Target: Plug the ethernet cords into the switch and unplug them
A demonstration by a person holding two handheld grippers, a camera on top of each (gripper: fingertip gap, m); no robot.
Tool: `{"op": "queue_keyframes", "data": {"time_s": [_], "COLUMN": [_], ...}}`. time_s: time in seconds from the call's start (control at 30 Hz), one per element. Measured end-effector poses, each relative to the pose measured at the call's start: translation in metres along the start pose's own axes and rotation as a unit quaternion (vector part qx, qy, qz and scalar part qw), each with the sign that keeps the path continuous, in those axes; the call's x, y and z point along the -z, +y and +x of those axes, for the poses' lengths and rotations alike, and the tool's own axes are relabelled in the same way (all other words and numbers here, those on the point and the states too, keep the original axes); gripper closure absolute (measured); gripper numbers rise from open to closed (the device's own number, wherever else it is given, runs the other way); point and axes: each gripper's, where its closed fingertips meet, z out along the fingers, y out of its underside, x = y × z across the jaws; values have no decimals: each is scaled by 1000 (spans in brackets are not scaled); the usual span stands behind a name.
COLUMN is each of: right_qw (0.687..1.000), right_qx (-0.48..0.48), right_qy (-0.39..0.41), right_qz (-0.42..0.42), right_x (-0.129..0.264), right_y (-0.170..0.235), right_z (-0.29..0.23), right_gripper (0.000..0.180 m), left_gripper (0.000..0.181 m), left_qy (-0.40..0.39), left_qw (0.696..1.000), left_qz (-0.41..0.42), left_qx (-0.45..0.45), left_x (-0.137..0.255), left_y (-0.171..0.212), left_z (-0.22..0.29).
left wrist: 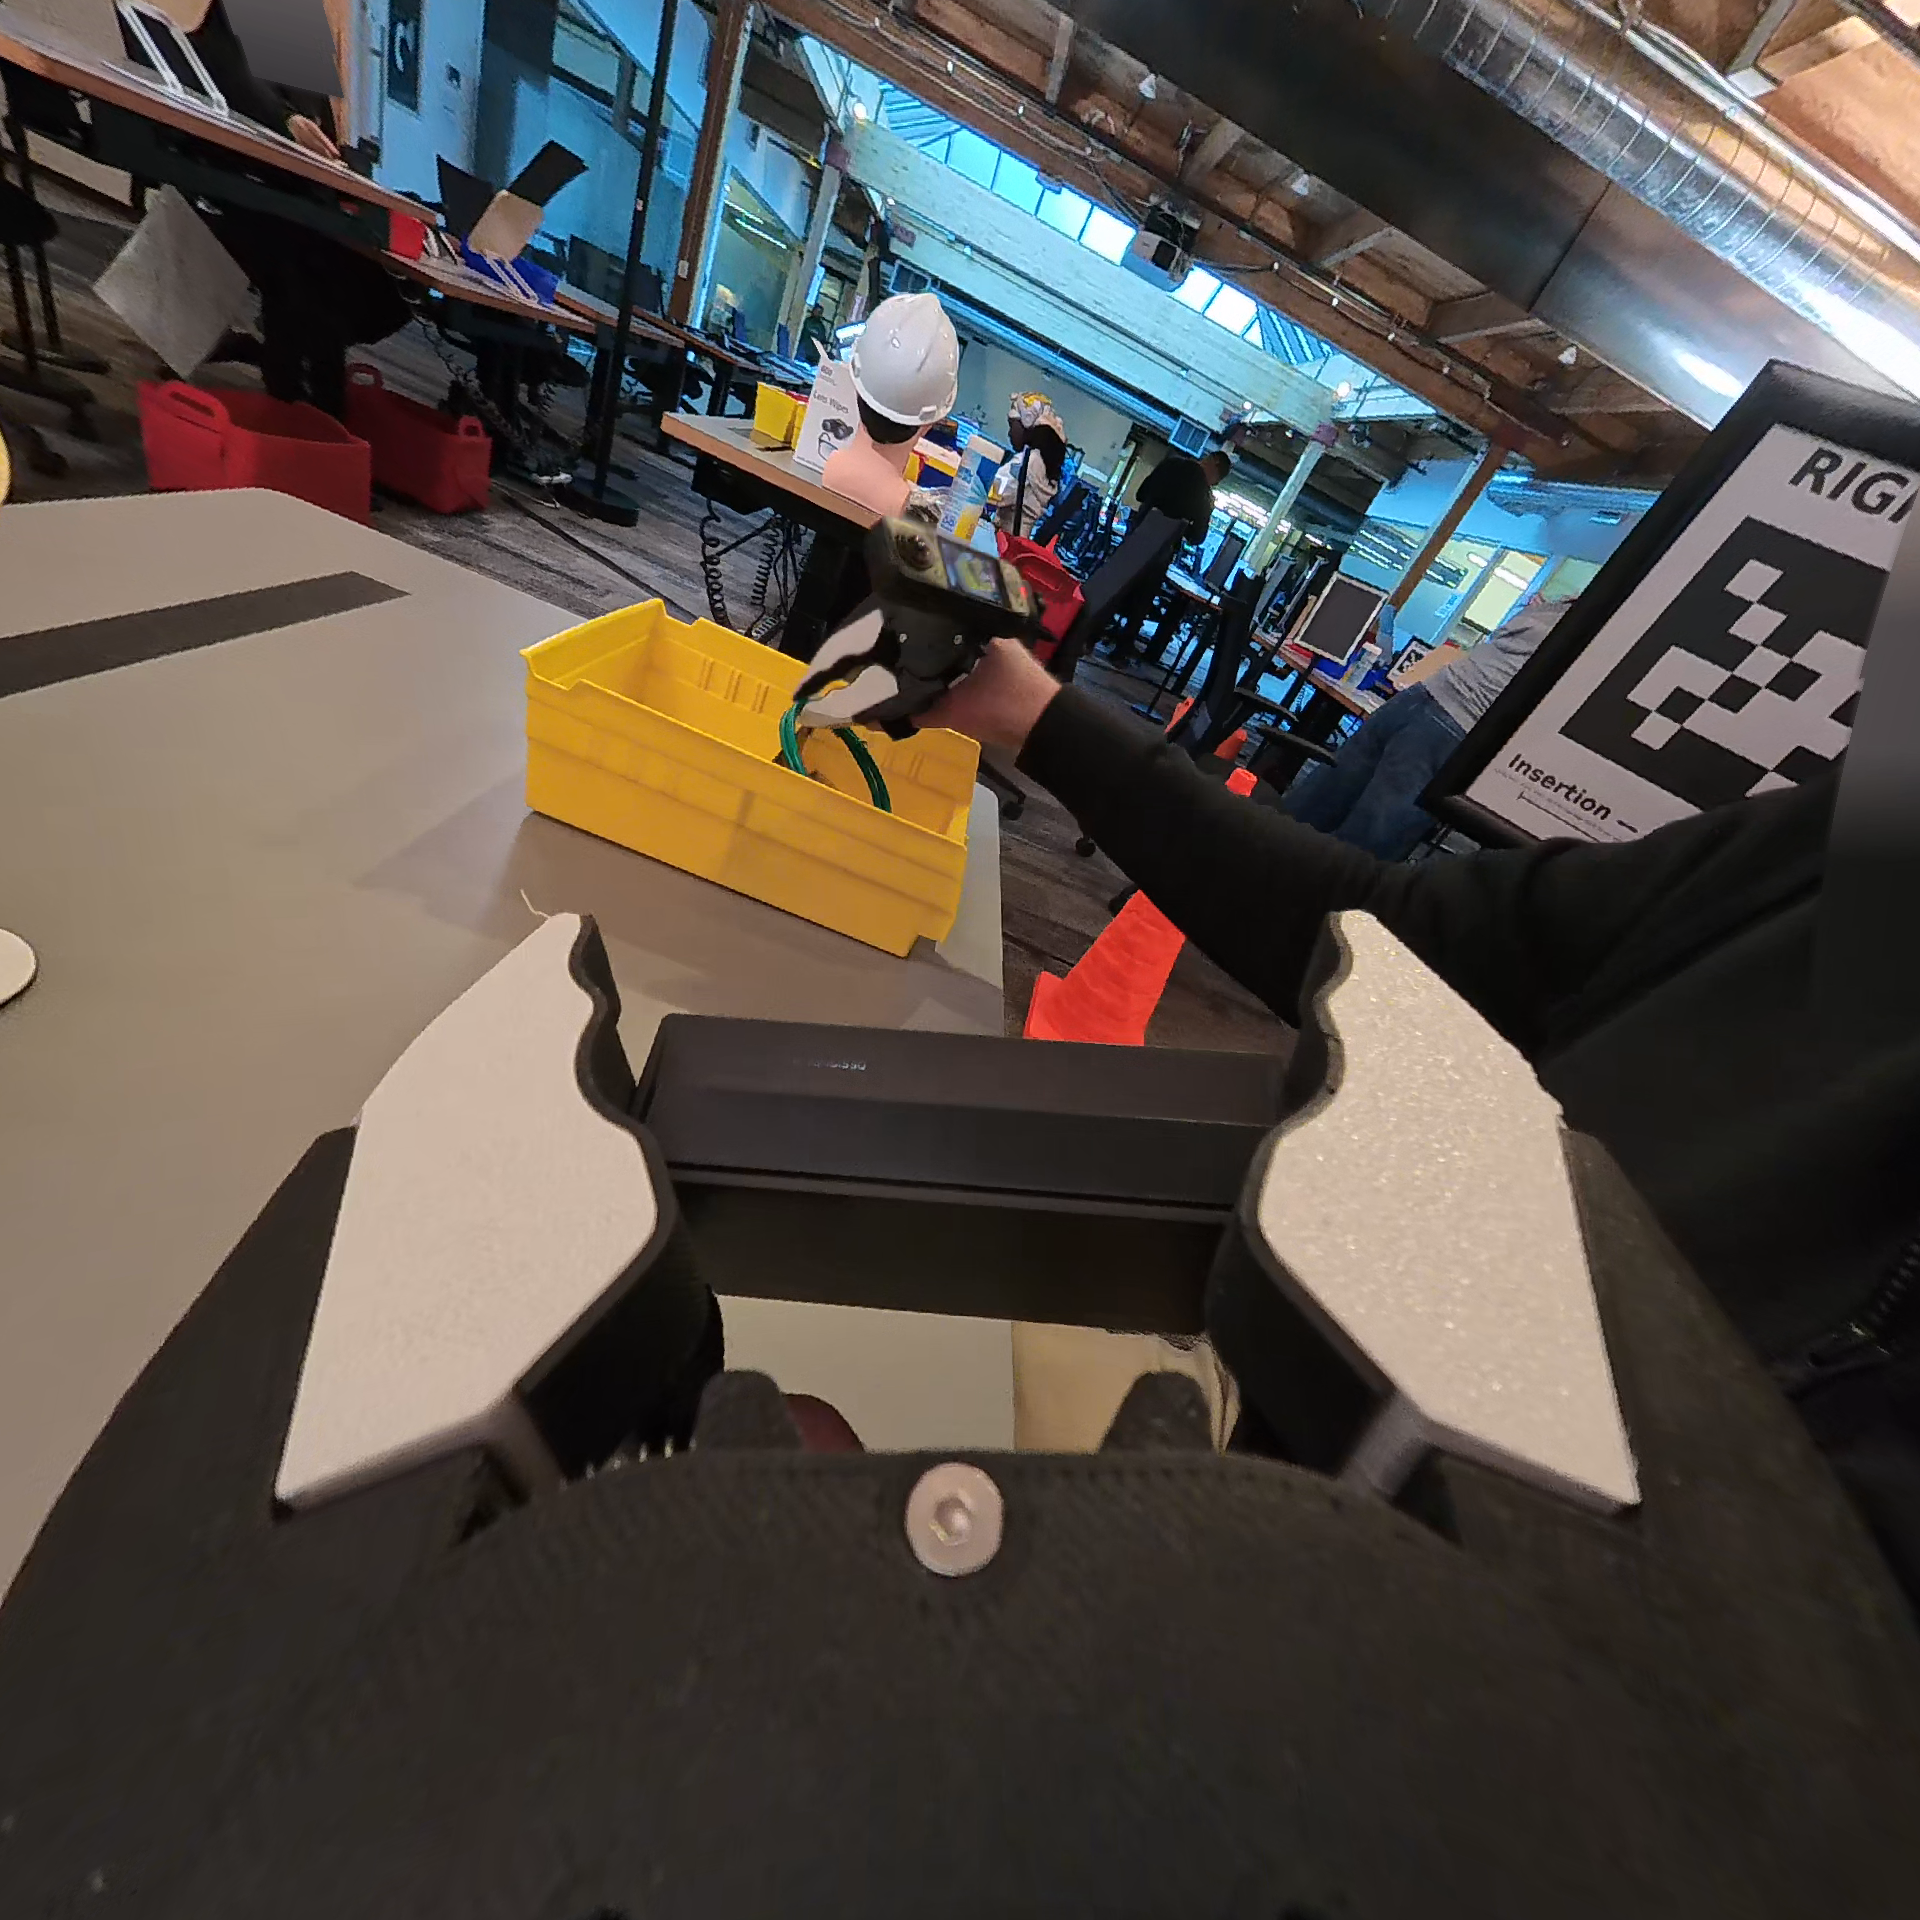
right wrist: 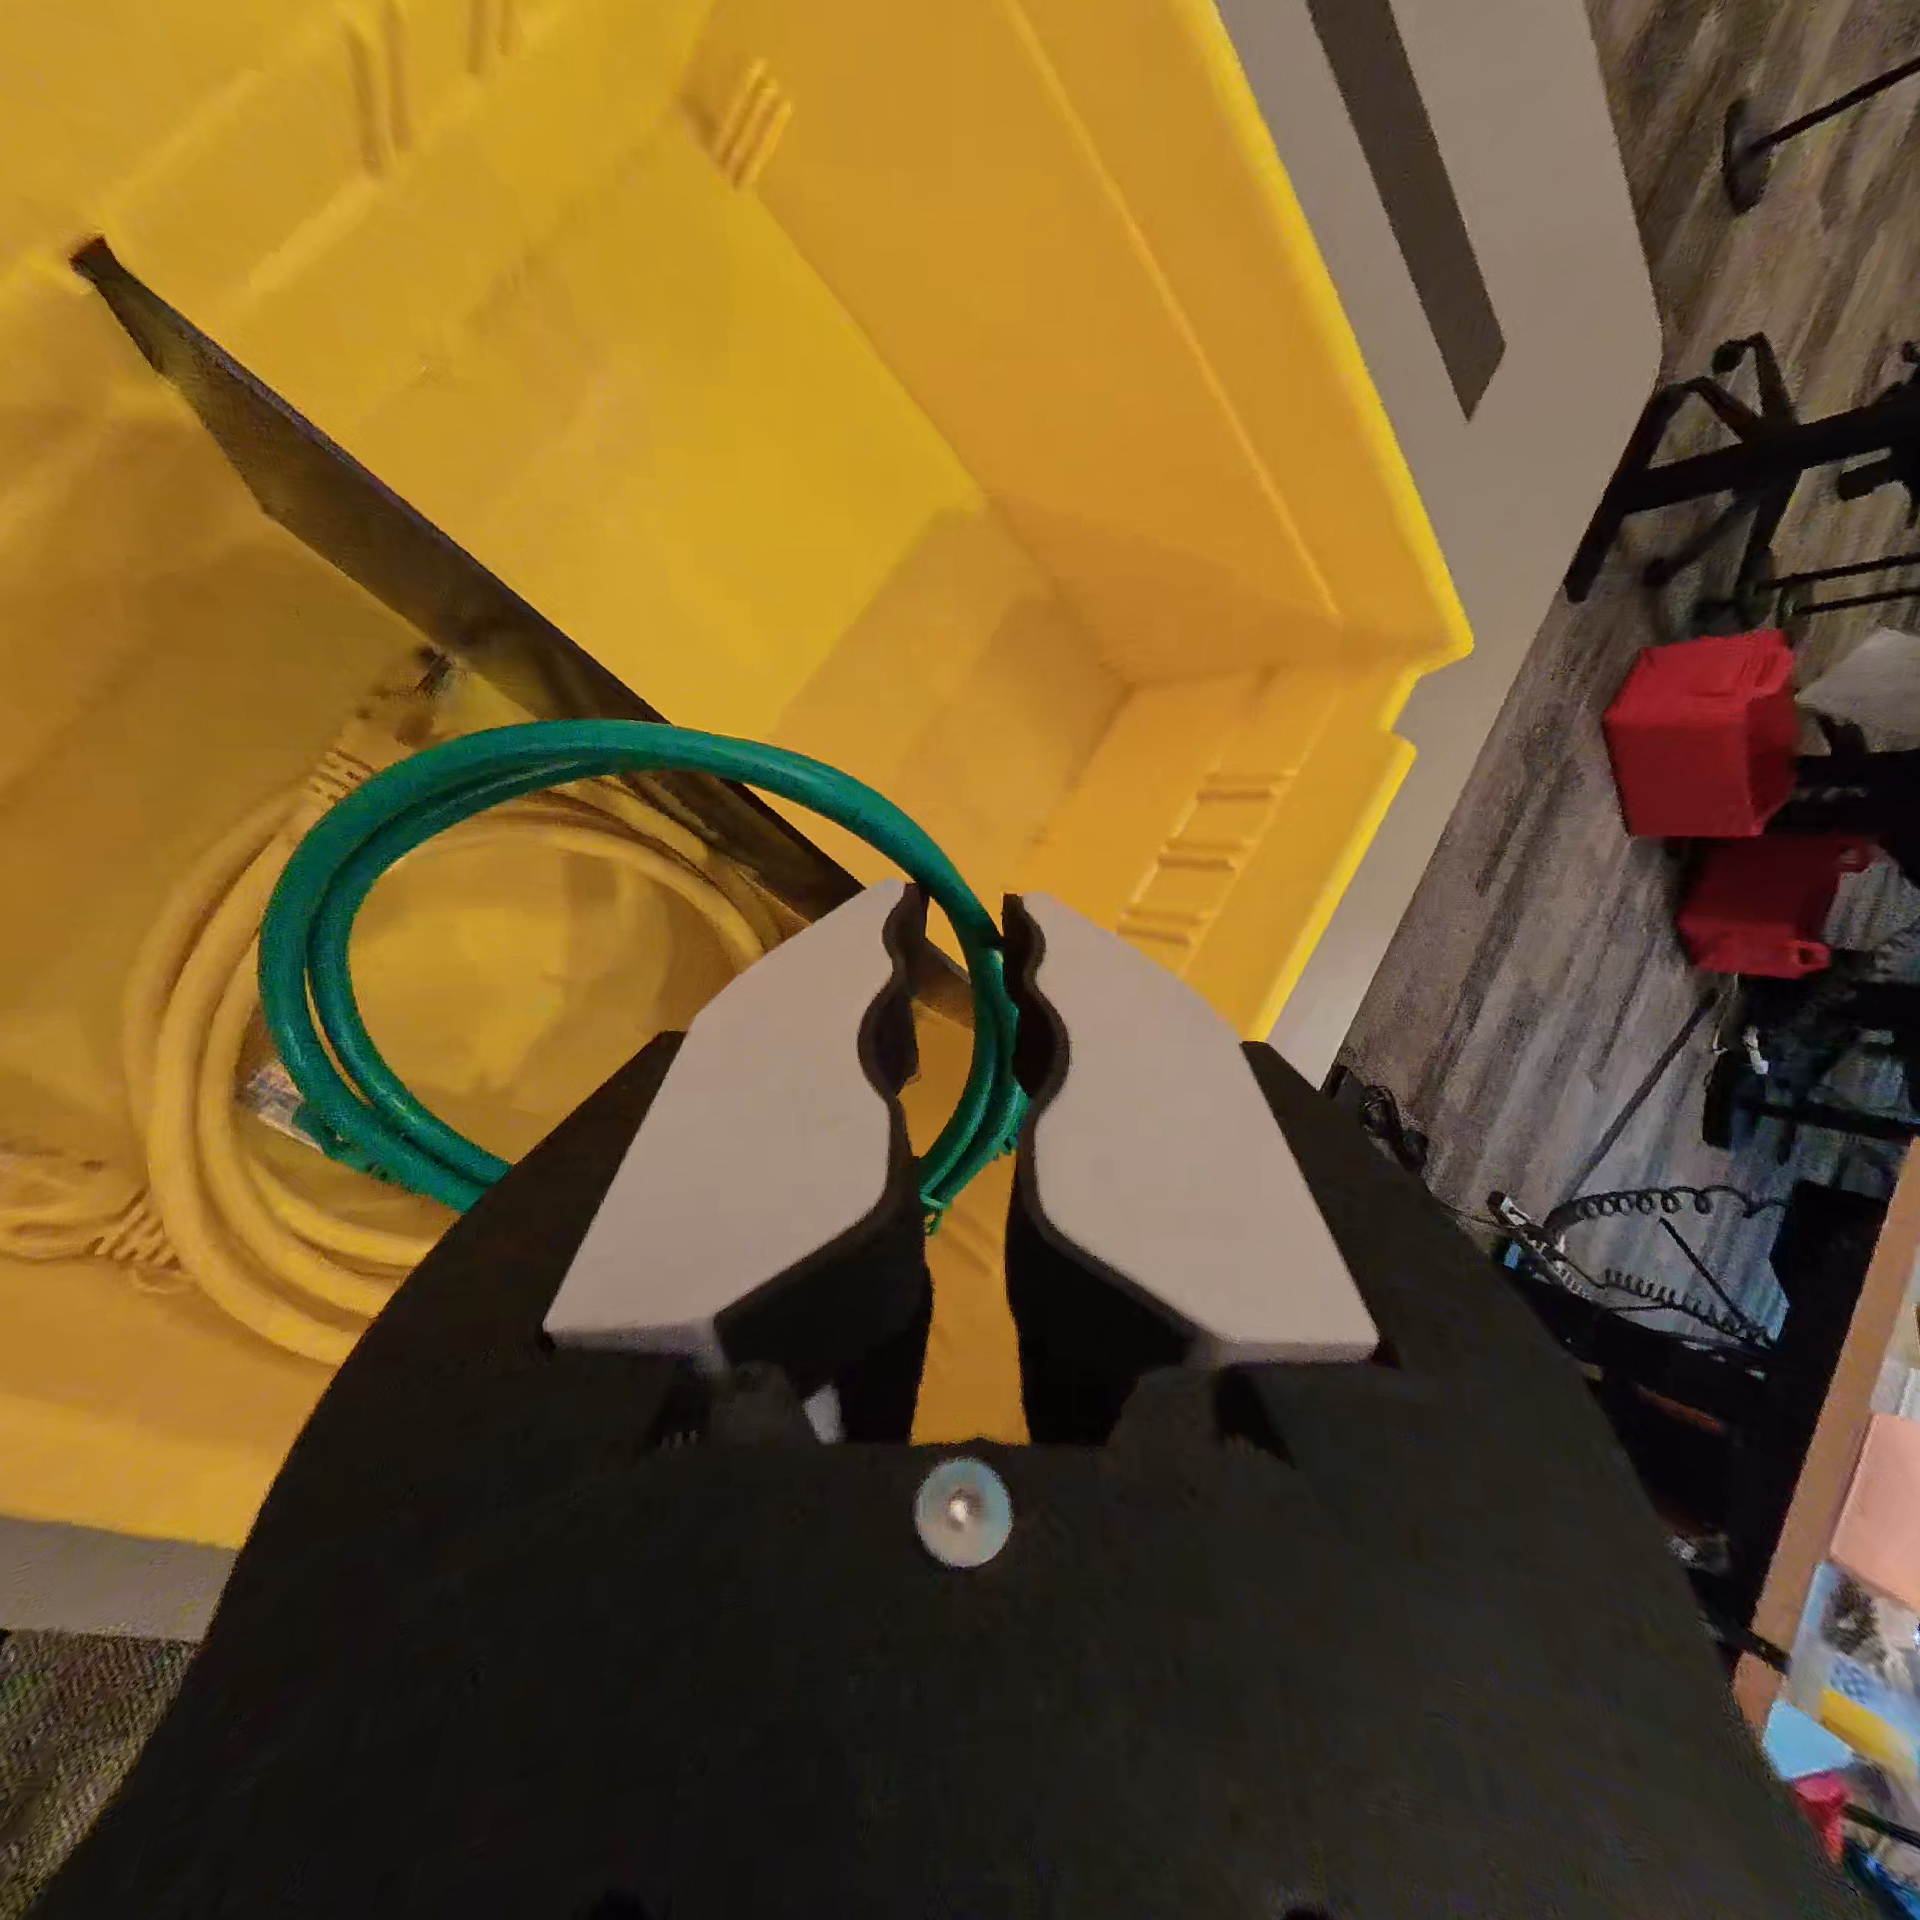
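Black and grey, the left gripper fills the bottom of the left wrist view. Its two fingers are spread wide and squeeze a black switch by its two short ends. The switch sits in the middle of the frame, held up over the edge of a grey table.

Farther back on that table, in the middle of the frame, is a yellow bin. A hand in a black sleeve holds the right gripper over the bin. An orange cone stands on the floor just right of the table.

Up close in the right wrist view, the right gripper is almost closed. Its fingers pinch a green ethernet cord rolled in a loop. The loop hangs left of the fingers, over the inside of the yellow bin. A pale yellow cord lies coiled in the bin at the lower left. A dark flat divider crosses the bin from the upper left.
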Motion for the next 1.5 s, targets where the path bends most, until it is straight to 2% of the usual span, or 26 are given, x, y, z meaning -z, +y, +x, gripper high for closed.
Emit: {"op": "queue_keyframes", "data": {"time_s": [0.1, 0.2, 0.3, 0.4, 0.5, 0.67, 0.8, 0.83, 0.93, 1.0, 1.03, 1.1, 1.17, 1.23, 1.3, 1.33, 1.43, 1.5], "right_qw": [999, 999, 991, 985, 968, 954, 961, 963, 969, 972, 976, 990, 997, 982, 932, 908, 815, 769], "right_qx": [20, -4, -28, -60, -48, -14, 47, 55, 26, 25, 22, 31, 59, 78, 98, 104, 66, 17], "right_qy": [-17, -38, -100, -150, -198, -197, -124, -116, -118, -88, -73, -41, -41, -100, -203, -252, -417, -489], "right_qz": [-21, -28, -82, -60, -145, -227, -244, -236, -218, -214, -206, -131, -10, 143, 284, 319, 397, 412], "right_x": [3, 38, 59, 66, 52, 14, -21, -22, -5, 19, 33, 68, 109, 151, 190, 201, 225, 229], "right_y": [4, 1, 11, -1, 24, 55, 62, 60, 49, 41, 33, -12, -81, -158, -224, -246, -300, -326], "right_z": [1, 9, 7, 3, -16, -33, -36, -36, -30, -16, -13, -16, -45, -105, -185, -221, -303, -327], "right_gripper": [170, 172, 174, 174, 175, 174, 170, 163, 127, 116, 113, 114, 112, 101, 94, 87, 69, 60], "left_gripper": [58, 58, 58, 58, 58, 58, 58, 58, 58, 58, 58, 58, 58, 58, 58, 58, 58, 58], "left_qy": [-3, -3, 0, -1, -2, 0, -1, -3, -7, -8, -7, -3, 6, 1, 5, 5, 1, -1], "left_qw": [1000, 1000, 1000, 1000, 1000, 1000, 1000, 1000, 1000, 1000, 1000, 999, 999, 999, 999, 999, 998, 998], "left_qz": [2, 3, 2, -1, 0, -1, 0, 0, 7, 14, 18, 31, 44, 52, 51, 51, 57, 56], "left_qx": [2, 10, 14, 14, 15, 12, 12, 11, 13, 13, 14, 17, 22, 17, 11, 8, -3, -18], "left_x": [1, 1, 0, 0, 0, 0, 1, 1, 2, 3, 4, 5, 5, 6, 6, 6, 7, 7], "left_y": [-1, 1, 3, 5, 5, 3, 4, 3, 1, -2, -3, -8, -12, -15, -15, -16, -20, -23], "left_z": [-3, -7, -8, -9, -9, -7, -7, -8, -10, -11, -11, -10, -8, -8, -4, -3, 2, 7]}}
